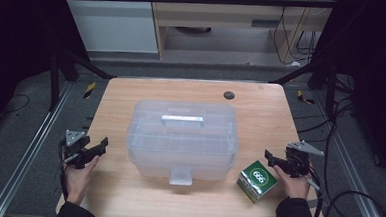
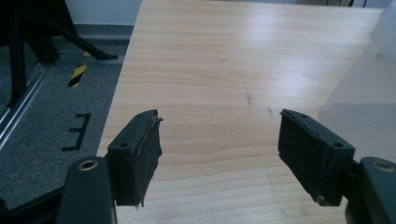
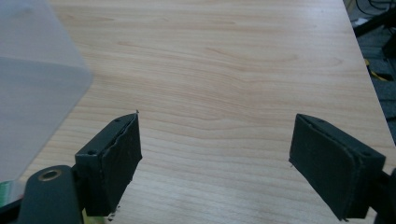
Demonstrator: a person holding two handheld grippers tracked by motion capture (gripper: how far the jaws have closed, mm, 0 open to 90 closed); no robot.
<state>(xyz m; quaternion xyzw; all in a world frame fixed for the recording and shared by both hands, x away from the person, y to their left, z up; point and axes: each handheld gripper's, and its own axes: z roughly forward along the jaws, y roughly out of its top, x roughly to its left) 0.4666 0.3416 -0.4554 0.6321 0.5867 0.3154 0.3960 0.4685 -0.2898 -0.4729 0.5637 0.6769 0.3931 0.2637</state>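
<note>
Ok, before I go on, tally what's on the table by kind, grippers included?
Clear plastic box: 1
Green and white carton: 1
Grippers: 2, left gripper and right gripper, both open and holding nothing
Total: 4

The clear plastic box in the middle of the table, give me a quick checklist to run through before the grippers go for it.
1. Left gripper open with nothing between its jaws: ok.
2. Right gripper open with nothing between its jaws: ok.
3. Clear plastic box lid down: ok.
4. Front latch fastened: cannot tell.
5. Top handle lying flat and free of obstruction: ok.
6. Green carton apart from the box: ok, though it sits close to the right gripper.
</note>
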